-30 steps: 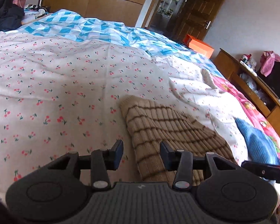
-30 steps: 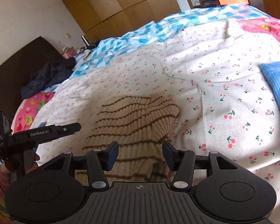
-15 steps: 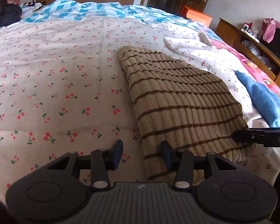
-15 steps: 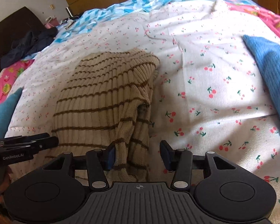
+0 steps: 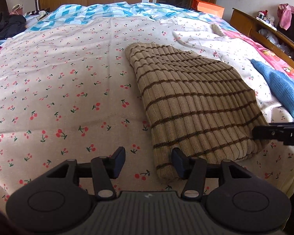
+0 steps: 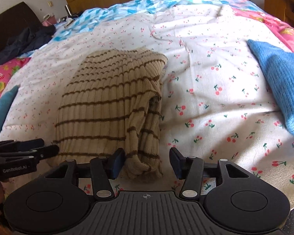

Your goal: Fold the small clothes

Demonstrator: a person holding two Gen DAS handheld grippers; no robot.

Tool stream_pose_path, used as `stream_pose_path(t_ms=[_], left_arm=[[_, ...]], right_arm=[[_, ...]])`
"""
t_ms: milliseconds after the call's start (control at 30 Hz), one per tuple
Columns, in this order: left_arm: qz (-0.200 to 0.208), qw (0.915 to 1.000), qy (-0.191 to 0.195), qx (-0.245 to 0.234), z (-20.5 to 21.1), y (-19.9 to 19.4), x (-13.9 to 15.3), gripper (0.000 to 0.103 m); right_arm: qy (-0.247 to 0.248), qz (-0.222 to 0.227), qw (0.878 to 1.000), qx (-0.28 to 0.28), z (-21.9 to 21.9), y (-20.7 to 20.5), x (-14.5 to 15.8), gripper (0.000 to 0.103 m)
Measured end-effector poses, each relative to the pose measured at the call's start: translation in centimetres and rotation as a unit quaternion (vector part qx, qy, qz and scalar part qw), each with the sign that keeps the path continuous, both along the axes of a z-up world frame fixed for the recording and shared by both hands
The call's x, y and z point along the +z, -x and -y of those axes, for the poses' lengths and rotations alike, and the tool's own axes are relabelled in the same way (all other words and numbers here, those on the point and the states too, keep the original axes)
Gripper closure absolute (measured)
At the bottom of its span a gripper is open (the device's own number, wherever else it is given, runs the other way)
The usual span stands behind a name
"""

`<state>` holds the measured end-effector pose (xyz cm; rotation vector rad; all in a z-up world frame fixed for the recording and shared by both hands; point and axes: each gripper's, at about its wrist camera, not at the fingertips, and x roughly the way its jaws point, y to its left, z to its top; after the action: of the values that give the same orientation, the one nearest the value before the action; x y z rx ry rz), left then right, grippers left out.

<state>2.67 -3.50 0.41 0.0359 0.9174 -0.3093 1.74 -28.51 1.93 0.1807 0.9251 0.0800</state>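
Both tools half-open, gripping nothing: left tool (image 5: 148, 162), jaws just widened, and right tool (image 6: 147, 161) straddle the tan brown-striped ribbed knit sweater's (image 5: 196, 105) near hem corners, ready to pinch and fold.

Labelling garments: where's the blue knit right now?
The blue knit lies on the cherry-print sheet at the right edge of both wrist views, apart from the striped beige sweater, beside the pink bedding.
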Motion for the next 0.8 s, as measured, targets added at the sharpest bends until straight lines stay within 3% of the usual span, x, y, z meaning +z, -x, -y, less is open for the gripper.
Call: stream_pose_path(t_ms=[367,633,800], left_arm=[[0.011,0.9995,-0.029,0.007,0.4,1.5,0.3,0.036],[0.015,0.9989,-0.045,0.002,1.0,2.1,0.4,0.034],[0.008,0.9982,-0.059,0.001,1.4,2.4,0.1,0.027]], right_arm=[[0.007,0.076,0.997,0.029,-3.5,2.4,3.4,0.048],[0.008,0.083,0.996,0.037,-4.8,3.4,3.0,0.048],[0.012,0.046,0.999,0.023,-4.5,2.7,0.9,0.048]])
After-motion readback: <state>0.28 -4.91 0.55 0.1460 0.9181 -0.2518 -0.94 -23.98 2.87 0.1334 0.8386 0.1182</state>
